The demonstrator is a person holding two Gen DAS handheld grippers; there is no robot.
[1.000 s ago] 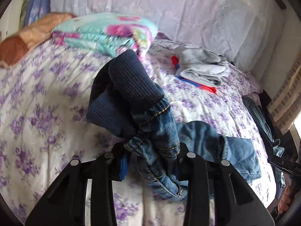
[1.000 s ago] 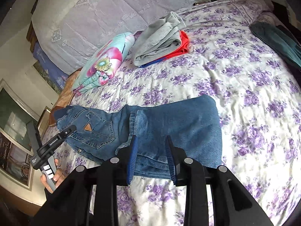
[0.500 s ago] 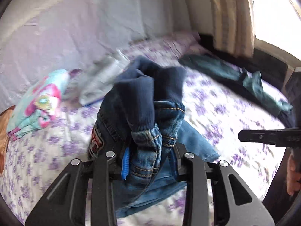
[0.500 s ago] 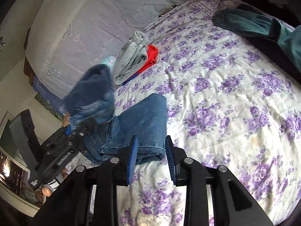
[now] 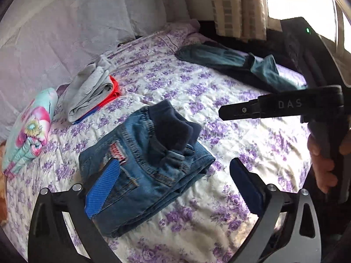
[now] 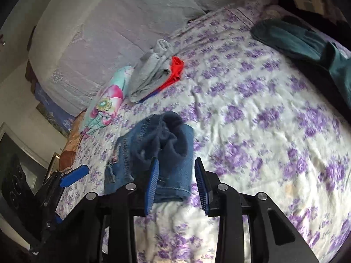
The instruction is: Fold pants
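At the far left of the left wrist view a folded floral cloth [image 5: 28,129] in turquoise and pink lies on the bed [image 5: 252,131], whose sheet is white with purple flowers. Just right of it sits a folded pile of grey clothes [image 5: 87,94] over a red garment [image 5: 114,87]. Behind both stands a pale lilac headboard cover [image 5: 65,32].

The left gripper [image 5: 173,188] hangs low over the bed with its jaws spread wide, holding nothing; its blue left pad overlaps the near corner of the jeans [image 5: 142,171] in the view, though contact cannot be judged. The jeans lie folded into a compact stack in the middle of the bed, the dark navy waistband on top and a red label showing on the denim.

Further right the right gripper [image 5: 223,111] reaches in from the side, gripped by the person's right hand [image 5: 322,160]. In its own view its jaws stand apart and clamp nothing, the folded jeans [image 6: 153,153] lying just ahead of the left pad. At the far right edge of the bed a teal garment [image 5: 230,59] lies spread out, well apart from the jeans, with a striped curtain [image 5: 237,6] above it
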